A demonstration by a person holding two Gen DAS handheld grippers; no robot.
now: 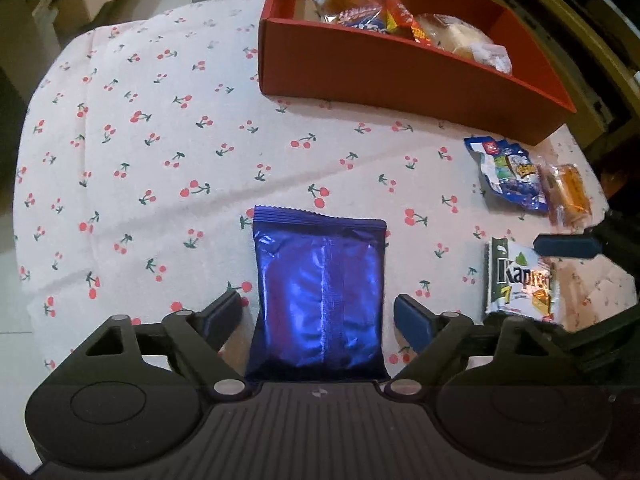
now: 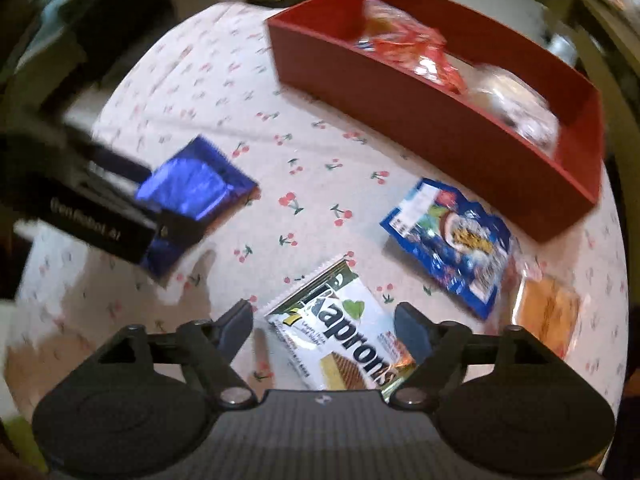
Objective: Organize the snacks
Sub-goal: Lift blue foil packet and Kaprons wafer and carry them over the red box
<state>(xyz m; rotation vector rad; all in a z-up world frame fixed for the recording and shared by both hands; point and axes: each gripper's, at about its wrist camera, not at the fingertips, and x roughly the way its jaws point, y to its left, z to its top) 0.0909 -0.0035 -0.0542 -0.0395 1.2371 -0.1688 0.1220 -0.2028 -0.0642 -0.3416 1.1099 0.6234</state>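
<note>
A shiny blue foil packet [image 1: 320, 288] lies flat on the cherry-print tablecloth between the fingers of my left gripper [image 1: 318, 308]. The jaws stand open, with a small gap on each side of the packet. In the right wrist view the same blue packet [image 2: 192, 184] shows under the left gripper's black body. My right gripper [image 2: 324, 320] is open and straddles a white and green wafer packet [image 2: 340, 340], without pressing it. That wafer packet [image 1: 520, 280] also lies at the right edge of the left wrist view. A red box [image 1: 400, 80] at the back holds several wrapped snacks.
A blue printed snack bag [image 2: 448, 240] and a clear-wrapped orange cake [image 2: 548, 316] lie right of the wafer packet, in front of the red box [image 2: 440, 128]. The round table's edge curves close on the left and right. Bare tablecloth [image 1: 160, 140] spreads left of the box.
</note>
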